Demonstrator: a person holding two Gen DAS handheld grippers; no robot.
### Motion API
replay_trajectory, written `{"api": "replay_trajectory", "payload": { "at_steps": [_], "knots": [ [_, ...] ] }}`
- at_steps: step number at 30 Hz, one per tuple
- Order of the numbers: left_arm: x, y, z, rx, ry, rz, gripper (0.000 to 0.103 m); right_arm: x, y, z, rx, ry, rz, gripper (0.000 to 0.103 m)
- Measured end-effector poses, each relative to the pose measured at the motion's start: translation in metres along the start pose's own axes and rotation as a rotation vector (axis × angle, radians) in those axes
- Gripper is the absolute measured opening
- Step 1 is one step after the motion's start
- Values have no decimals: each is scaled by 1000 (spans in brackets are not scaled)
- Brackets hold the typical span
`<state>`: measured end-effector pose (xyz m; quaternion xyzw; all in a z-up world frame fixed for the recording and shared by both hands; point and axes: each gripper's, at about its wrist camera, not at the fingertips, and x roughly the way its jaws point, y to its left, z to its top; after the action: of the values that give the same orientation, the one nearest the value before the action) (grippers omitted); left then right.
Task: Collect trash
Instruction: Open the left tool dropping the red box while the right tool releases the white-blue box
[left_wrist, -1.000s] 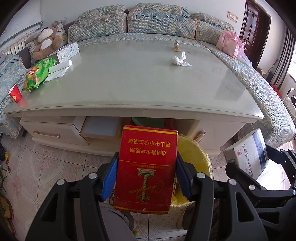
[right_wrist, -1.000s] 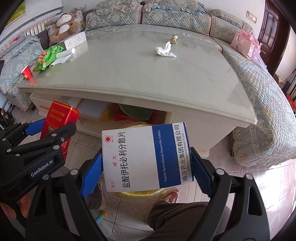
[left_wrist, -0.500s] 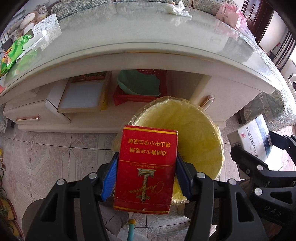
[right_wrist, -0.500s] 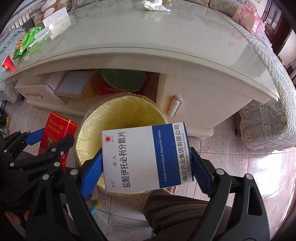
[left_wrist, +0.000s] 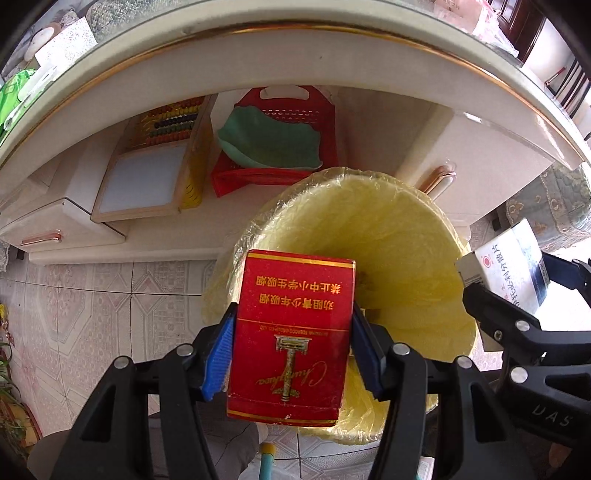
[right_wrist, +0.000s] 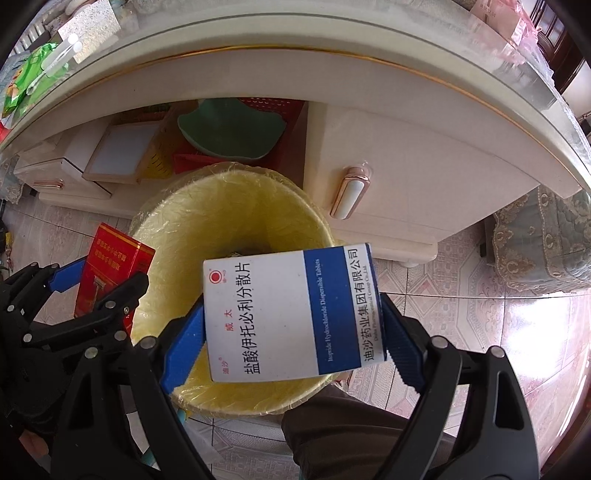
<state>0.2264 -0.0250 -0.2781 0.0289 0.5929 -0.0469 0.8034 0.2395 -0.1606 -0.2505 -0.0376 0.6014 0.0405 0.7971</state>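
Hovering above the yellow-lined bin (left_wrist: 388, 240), left fingers (left_wrist: 218, 350) clamp a red carton (left_wrist: 291, 336), right fingers (right_wrist: 184, 343) a white-blue box (right_wrist: 291, 314).

The red carton (left_wrist: 291, 339), at the centre of the left wrist view, reads "Chunghwa" in gold script, upside down. The white-and-blue medicine box (right_wrist: 291, 314) reads "Itopride Hydrochloride Dispersible Tablets" and "盐酸伊托必利分散片". The neighbouring gripper's black body (left_wrist: 546, 419), lower right, shows "UAS".

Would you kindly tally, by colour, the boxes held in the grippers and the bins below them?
Red box: 1, in the left gripper
White and blue box: 1, in the right gripper
Yellow-lined bin: 1
Total: 3
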Motion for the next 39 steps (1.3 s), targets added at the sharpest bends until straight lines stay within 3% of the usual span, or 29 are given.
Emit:
{"api": "replay_trajectory", "payload": {
  "at_steps": [9,11,13,19,28,39],
  "knots": [
    [25,-13,4,48,42,-19,57,7,-10,5,8,3,-21,85],
    [27,-16,5,62,47,-19,61,8,-13,6,10,6,-25,85],
    [27,-18,6,66,37,-4,74,9,-14,7,11,8,-24,85],
    [26,-10,5,61,48,42,78,16,-5,9,-15,23,-4,85],
    [22,26,-1,-9,86,131,80,40,25,17,-42,83,90,85],
    [21,35,-4,-33,92,125,81,44,33,19,-21,99,119,87]
  ]
}}
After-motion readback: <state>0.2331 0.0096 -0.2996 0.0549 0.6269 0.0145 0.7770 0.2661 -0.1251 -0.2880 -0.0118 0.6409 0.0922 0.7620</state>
